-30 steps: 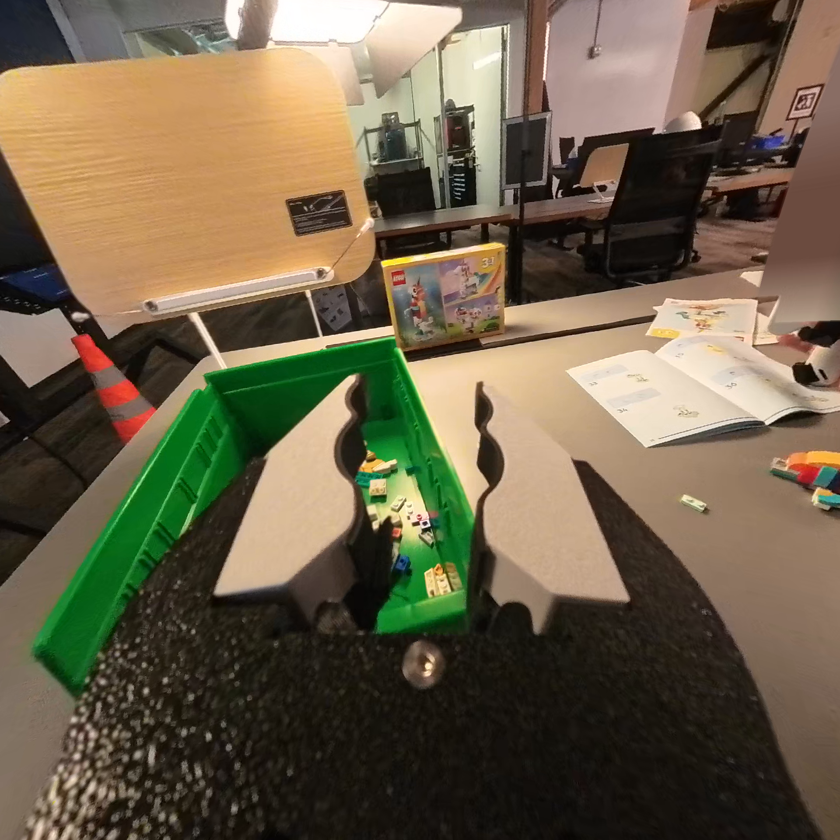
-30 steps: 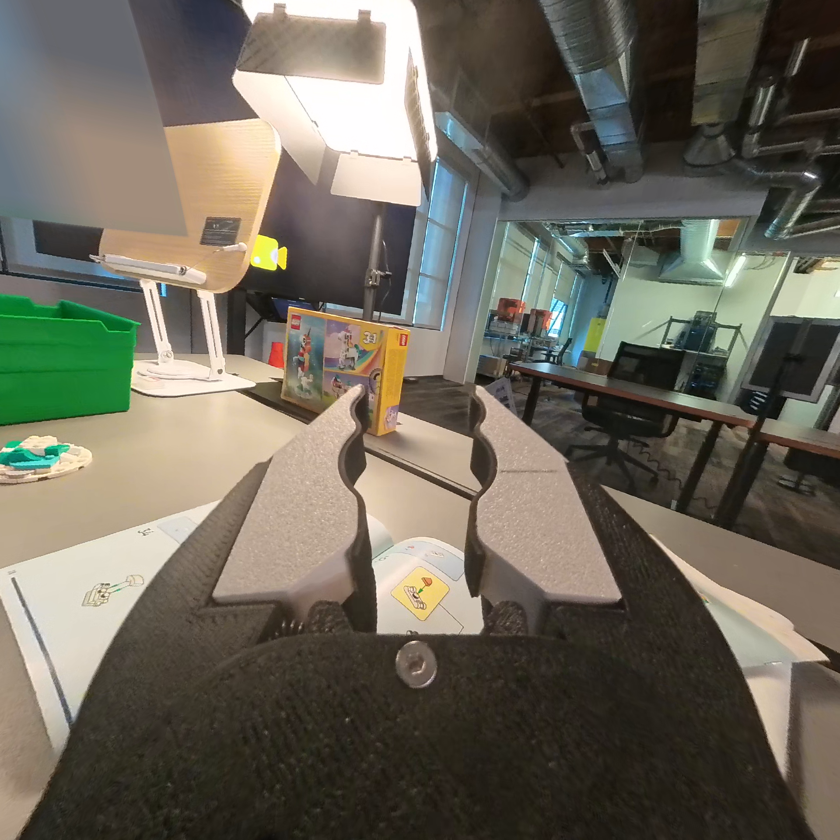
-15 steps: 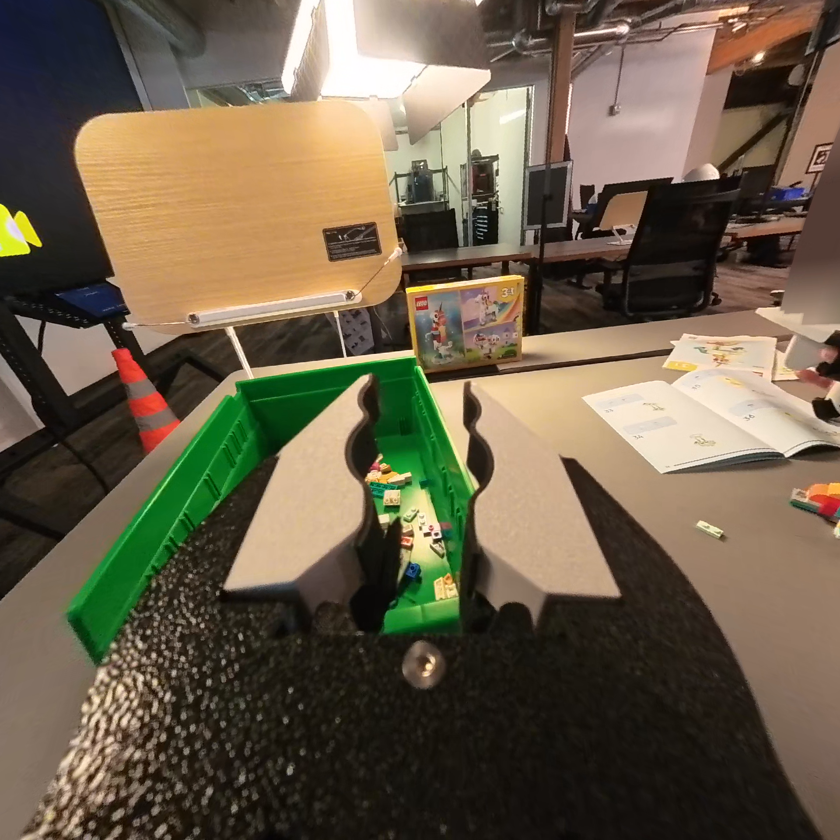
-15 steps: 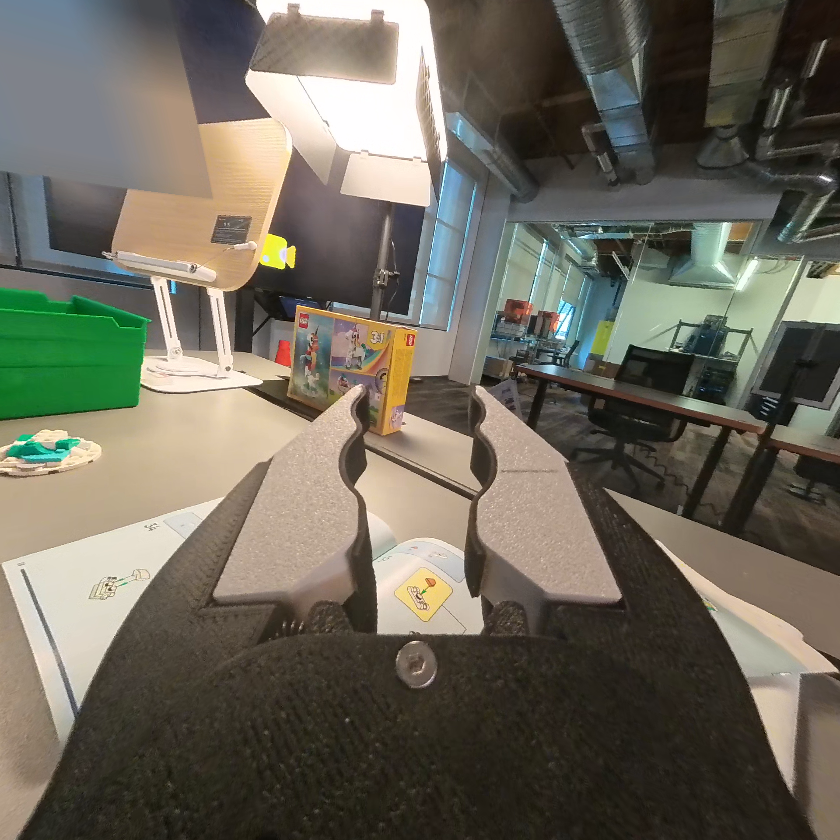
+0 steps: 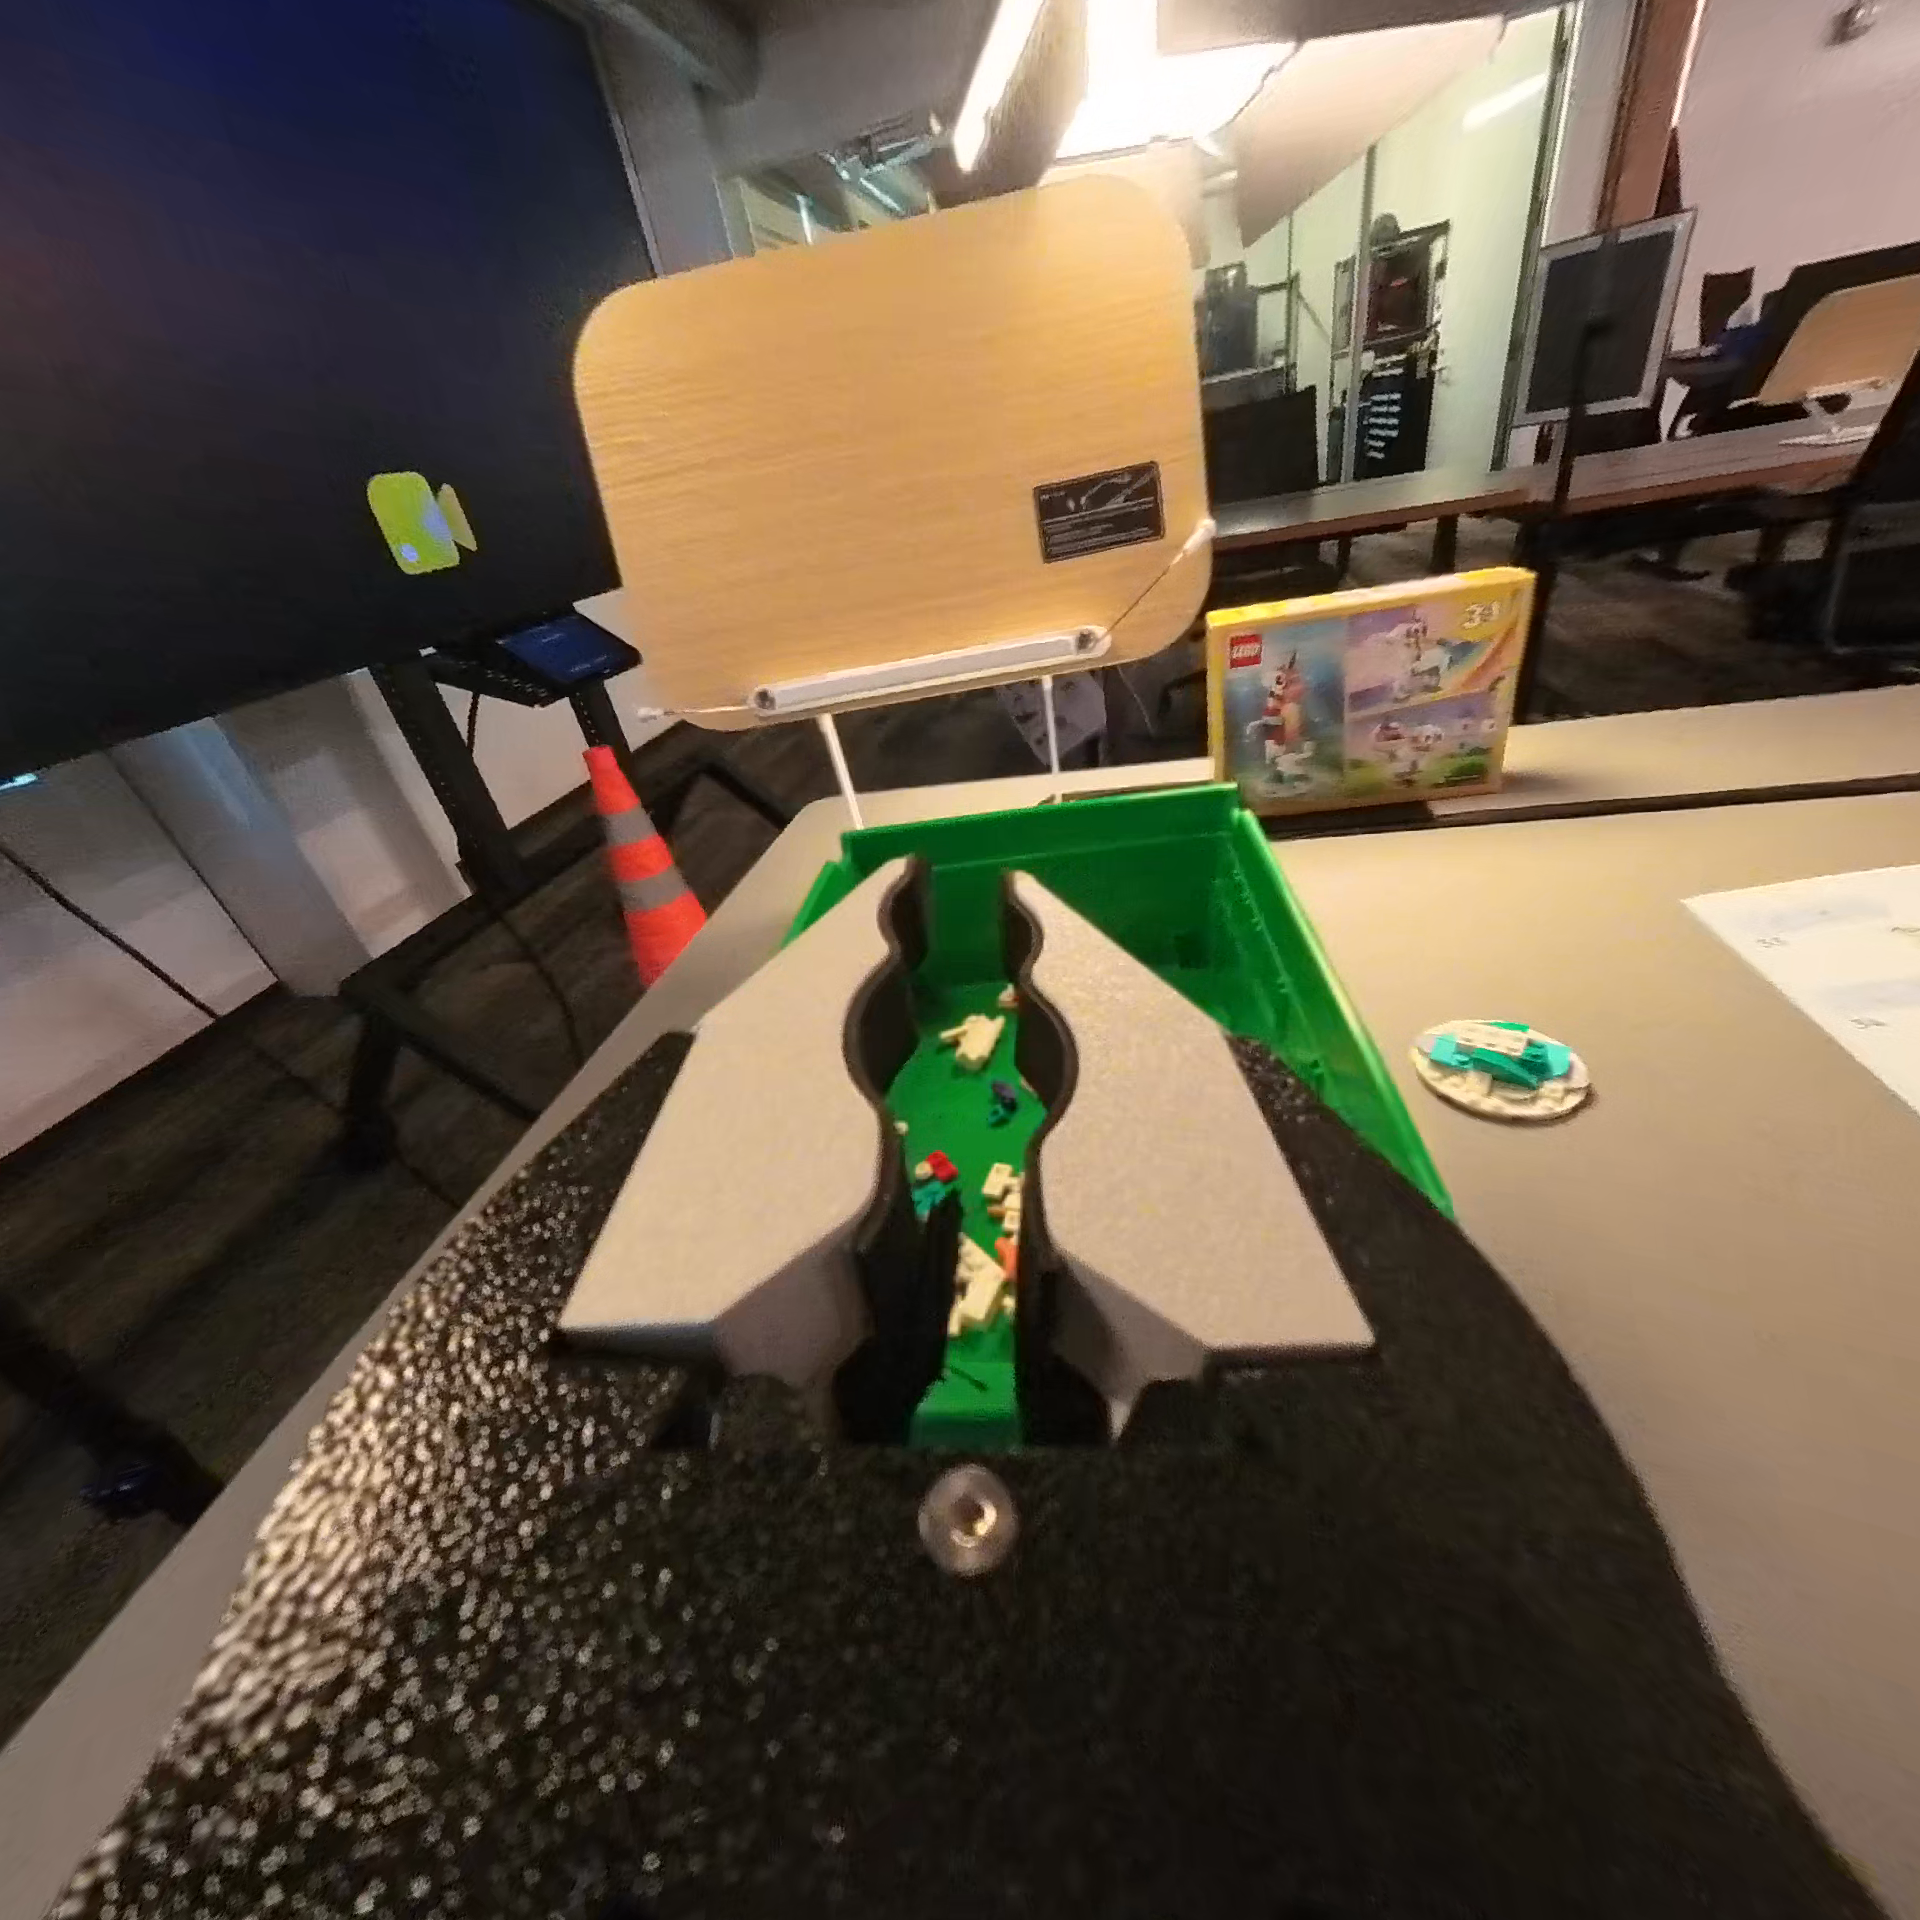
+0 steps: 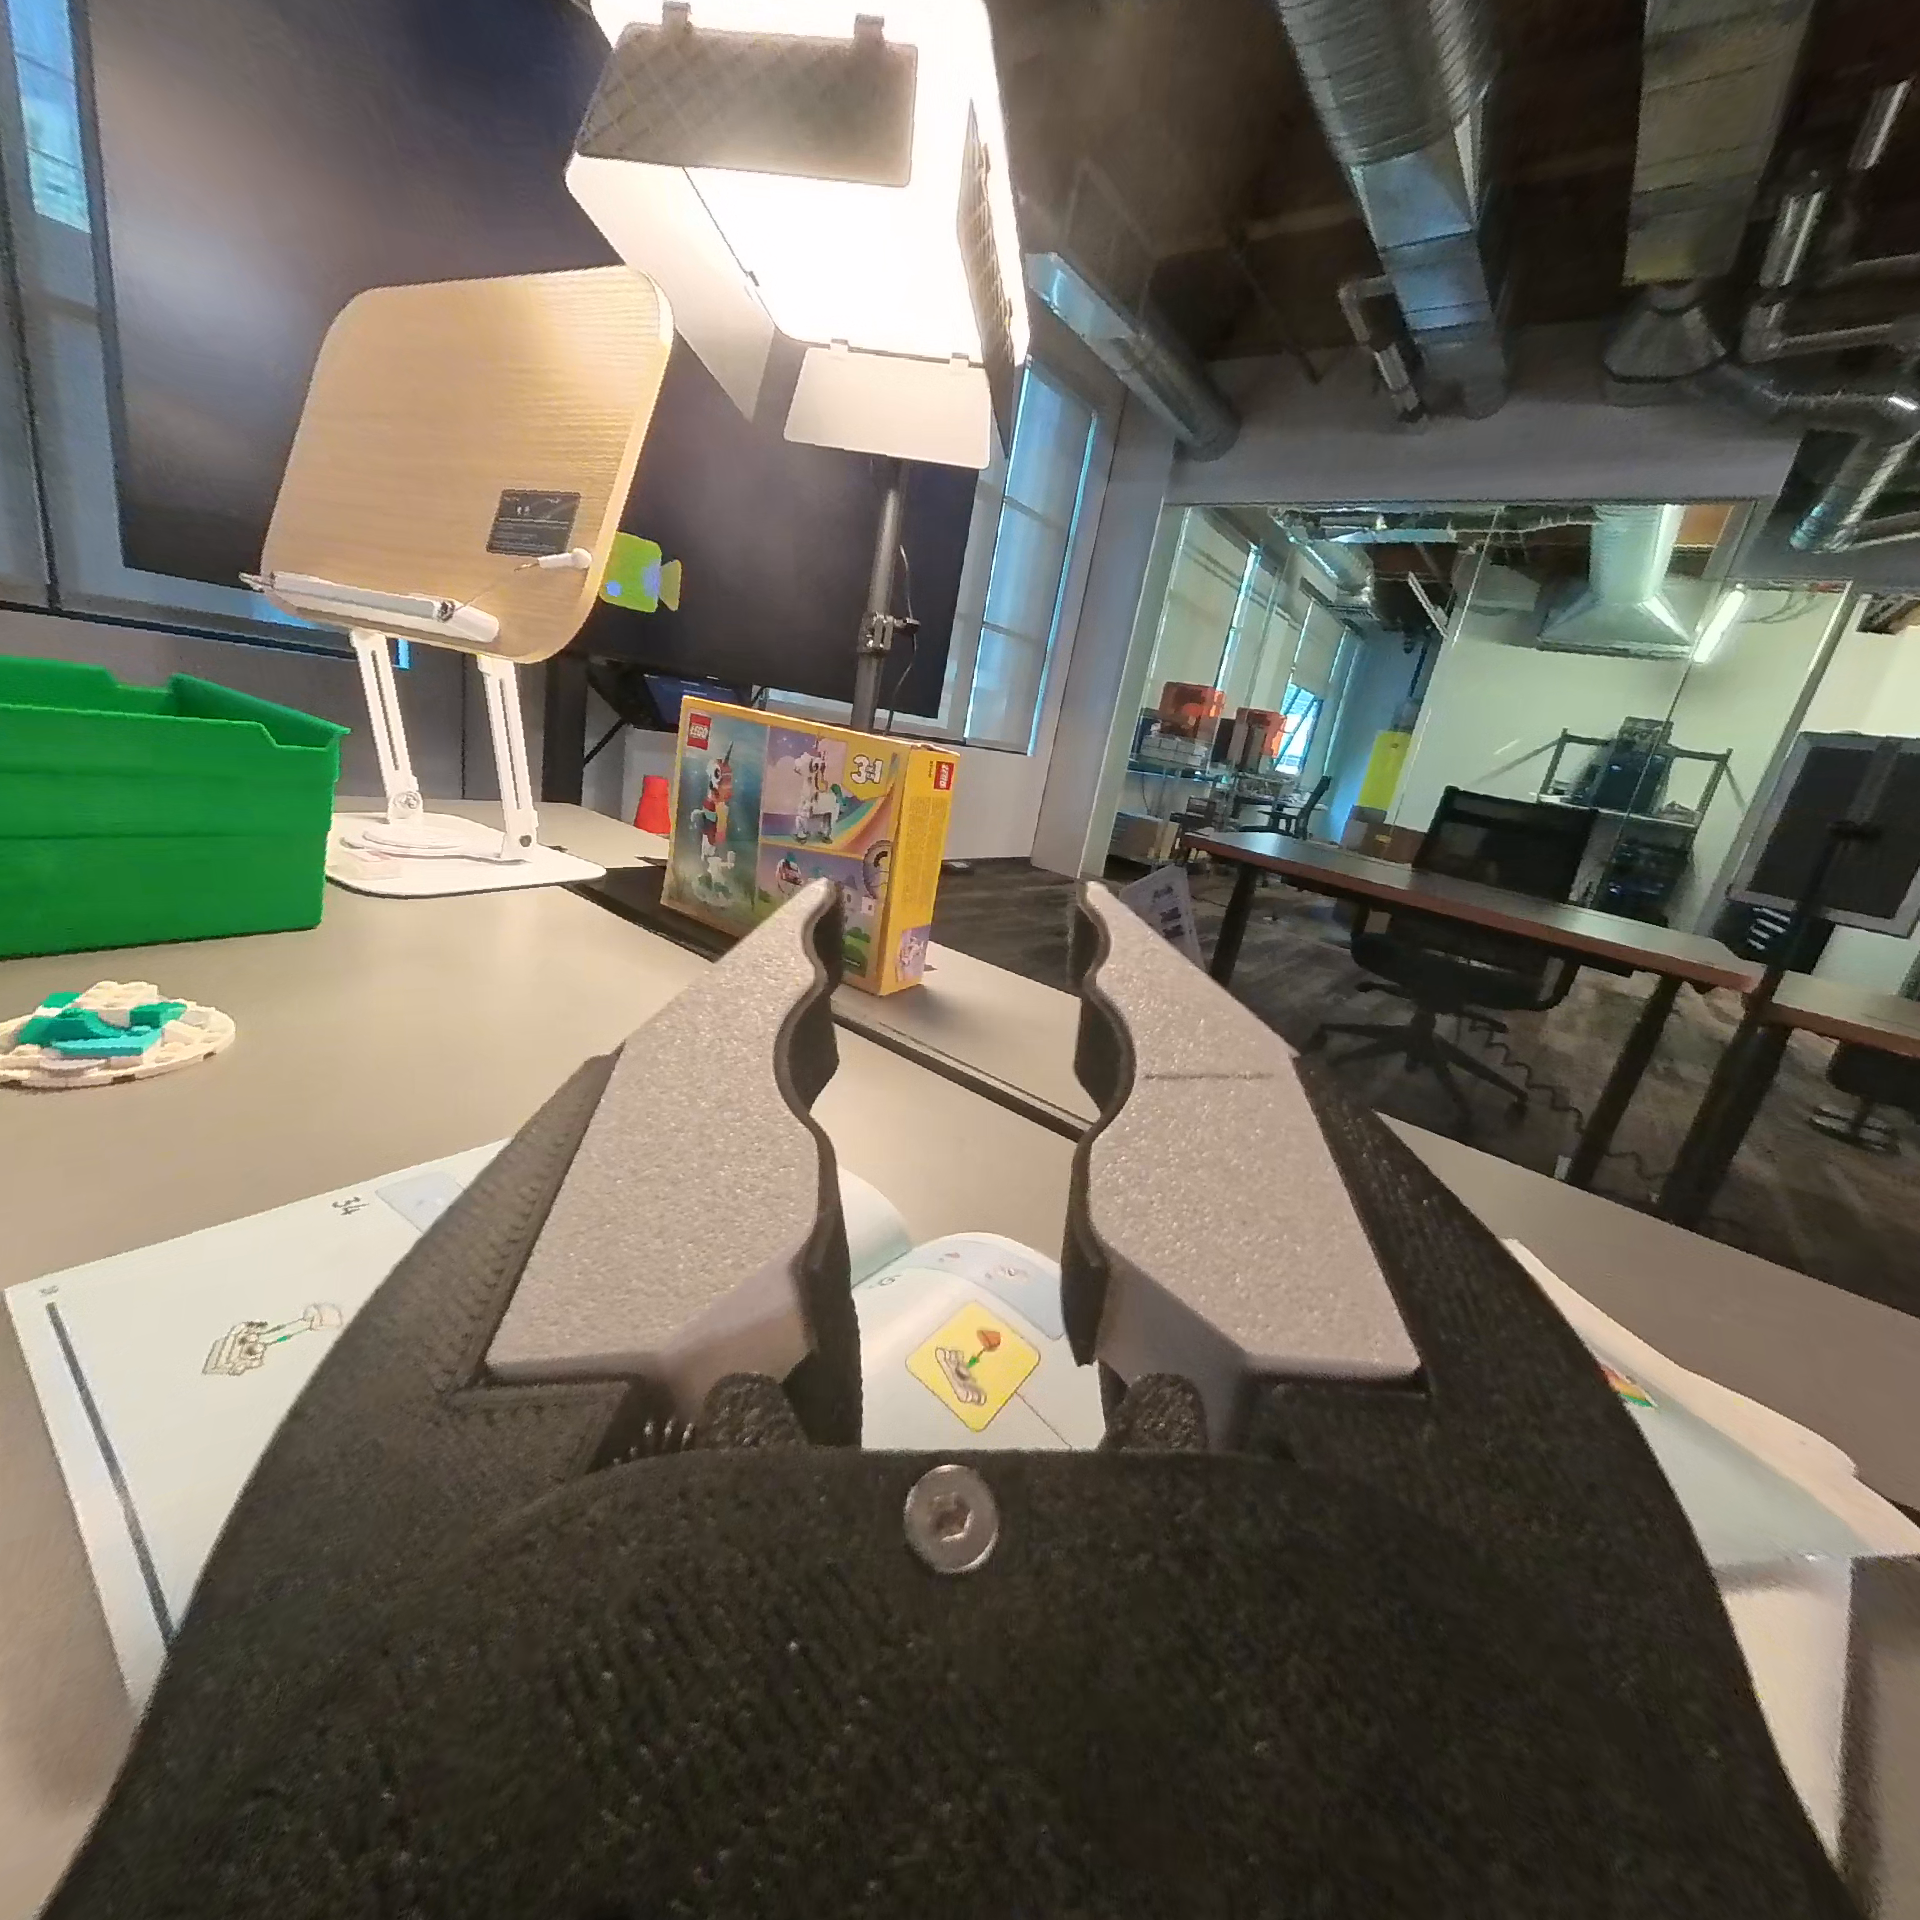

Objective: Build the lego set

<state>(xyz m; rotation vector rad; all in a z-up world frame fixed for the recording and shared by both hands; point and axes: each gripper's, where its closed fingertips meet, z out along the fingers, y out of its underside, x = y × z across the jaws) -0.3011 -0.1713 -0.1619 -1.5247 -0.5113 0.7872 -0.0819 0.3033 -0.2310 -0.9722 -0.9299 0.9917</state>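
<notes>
the left gripper [image 5: 961, 914] is swinging over the green plastic bin [image 5: 1288, 966], jaws apart and empty, small loose lego pieces [image 5: 982, 1184] right below it now. it looks ready to pick one. the right gripper [image 6: 951, 914] is waiting open and empty above the paper booklet [image 6: 239, 1340].

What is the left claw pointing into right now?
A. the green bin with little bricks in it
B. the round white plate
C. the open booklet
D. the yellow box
A: the left claw is open and aimed down into the green bin, where loose bricks lie on its floor.
</notes>
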